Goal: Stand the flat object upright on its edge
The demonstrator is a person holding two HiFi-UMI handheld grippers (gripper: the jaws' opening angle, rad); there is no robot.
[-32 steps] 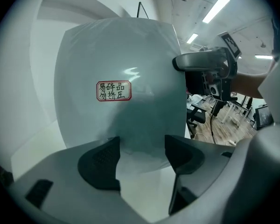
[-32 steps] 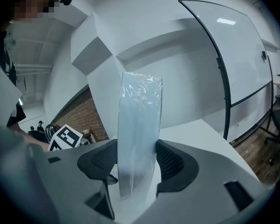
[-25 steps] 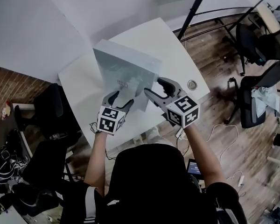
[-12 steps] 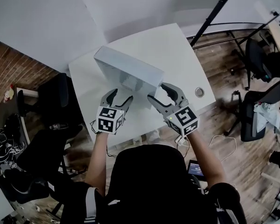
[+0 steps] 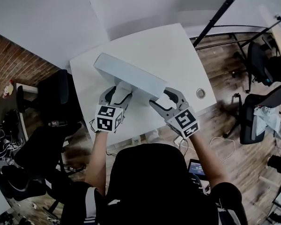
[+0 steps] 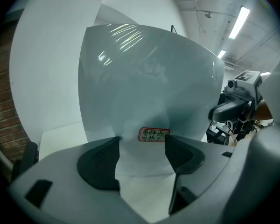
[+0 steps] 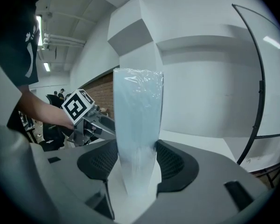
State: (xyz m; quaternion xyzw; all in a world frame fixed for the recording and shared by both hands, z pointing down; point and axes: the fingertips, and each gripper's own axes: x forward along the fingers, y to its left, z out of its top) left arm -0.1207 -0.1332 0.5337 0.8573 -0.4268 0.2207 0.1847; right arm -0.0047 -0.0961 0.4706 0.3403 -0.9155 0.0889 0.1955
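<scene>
A person seated at a white, smooth-topped table (image 5: pixel 173 50) holds a two-jaw claw in each hand, both set against a flat box (image 5: pixel 131 74) near the middle of the table. The box is a thin, pale grey-white slab wrapped in glossy clear film that wrinkles at its corners and catches the ceiling lights. It stands on one long edge, about upright, so the head view mostly shows its narrow top edge as a long band. The right claw (image 5: pixel 163 97) is clenched on the box's near end. In the right gripper view its ribbed black pads (image 7: pixel 100 164) press both sides of the slim, film-wrapped edge (image 7: pixel 137 125), which rises straight up from the table between them. The left claw (image 5: pixel 117 93) is released, its jaws spread wide and facing the box's broad face (image 6: pixel 149 87). Whether its tips touch that face cannot be told. Low on that face, between the jaw tips, is a small red-bordered label (image 6: pixel 154 135) with printed characters. Each claw carries a cube with black-and-white square markers (image 5: pixel 107 118). A round grommet (image 5: pixel 200 93) sits in the table by its right edge. Black office chairs (image 5: pixel 56 102) stand on the wooden floor (image 5: pixel 225 116), and a brick wall (image 5: pixel 14 64) is at the left.
</scene>
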